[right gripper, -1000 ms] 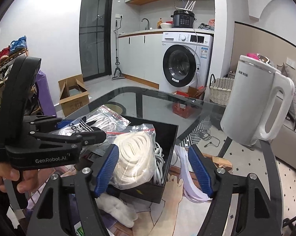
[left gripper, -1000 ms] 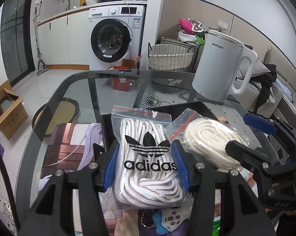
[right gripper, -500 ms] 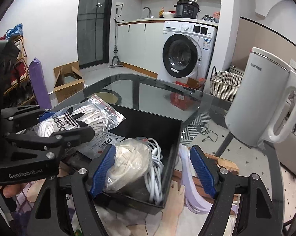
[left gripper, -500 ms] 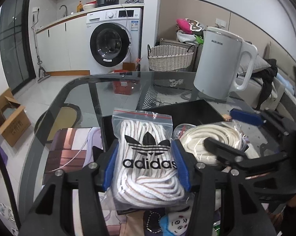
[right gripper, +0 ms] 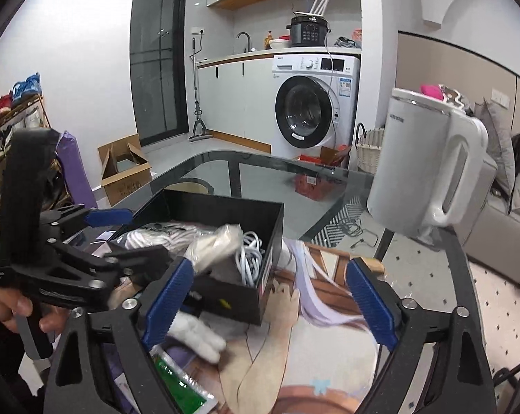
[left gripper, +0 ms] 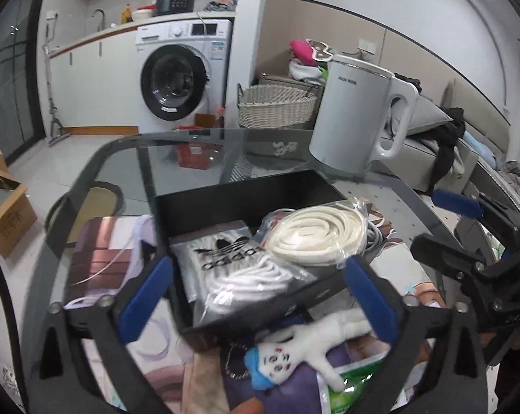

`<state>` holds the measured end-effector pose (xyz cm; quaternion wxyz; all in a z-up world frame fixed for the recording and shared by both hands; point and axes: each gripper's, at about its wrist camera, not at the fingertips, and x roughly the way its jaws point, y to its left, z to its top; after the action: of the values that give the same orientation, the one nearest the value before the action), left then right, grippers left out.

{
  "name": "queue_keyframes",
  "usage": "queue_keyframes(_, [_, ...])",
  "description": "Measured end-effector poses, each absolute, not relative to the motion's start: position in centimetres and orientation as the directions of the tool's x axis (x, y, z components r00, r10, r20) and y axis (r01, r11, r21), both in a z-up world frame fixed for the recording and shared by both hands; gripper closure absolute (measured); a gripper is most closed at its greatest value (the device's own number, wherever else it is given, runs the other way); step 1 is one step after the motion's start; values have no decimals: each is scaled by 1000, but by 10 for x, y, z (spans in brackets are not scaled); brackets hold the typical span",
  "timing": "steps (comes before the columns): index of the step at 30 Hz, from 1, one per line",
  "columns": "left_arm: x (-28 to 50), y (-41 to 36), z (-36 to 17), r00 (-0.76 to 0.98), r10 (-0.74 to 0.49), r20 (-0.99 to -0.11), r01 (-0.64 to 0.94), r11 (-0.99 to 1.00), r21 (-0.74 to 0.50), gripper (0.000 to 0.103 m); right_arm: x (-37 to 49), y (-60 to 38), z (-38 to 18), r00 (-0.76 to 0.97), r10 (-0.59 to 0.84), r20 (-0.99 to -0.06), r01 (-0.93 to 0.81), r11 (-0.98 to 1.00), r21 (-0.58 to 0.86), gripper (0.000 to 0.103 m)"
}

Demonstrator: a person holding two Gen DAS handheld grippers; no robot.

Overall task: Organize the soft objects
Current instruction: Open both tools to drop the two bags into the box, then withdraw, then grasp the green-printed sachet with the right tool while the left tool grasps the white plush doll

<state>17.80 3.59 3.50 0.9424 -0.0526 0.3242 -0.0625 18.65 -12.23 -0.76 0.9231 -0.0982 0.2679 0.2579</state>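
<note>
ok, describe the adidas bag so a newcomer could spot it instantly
Find the black box on the glass table, in front of the white kettle. Two clear zip bags lie inside; the adidas bag is the left one, holding white laces and printed with a black trefoil logo, unlike the plain cream rope bag beside it.

On my glass surface [left gripper: 197, 158] sit a white kettle [left gripper: 358, 117], a black box [left gripper: 246, 203], an illustrated mat [right gripper: 329, 355], a white plush doll [left gripper: 311, 341] and a green packet [left gripper: 349, 383].
</note>
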Motion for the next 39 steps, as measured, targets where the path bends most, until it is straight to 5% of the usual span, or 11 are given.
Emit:
queue_keyframes(6, [152, 44, 29, 776, -112, -621, 52, 992, -114, 0, 174, -125, -18, 698, 437, -568, -538, 843, -13, 1])
queue_keyframes(39, [83, 38, 16, 808, -50, -587, 13, 998, -66, 0, 110, -116, -99, 452, 462, -763, -633, 769, 91, 1])
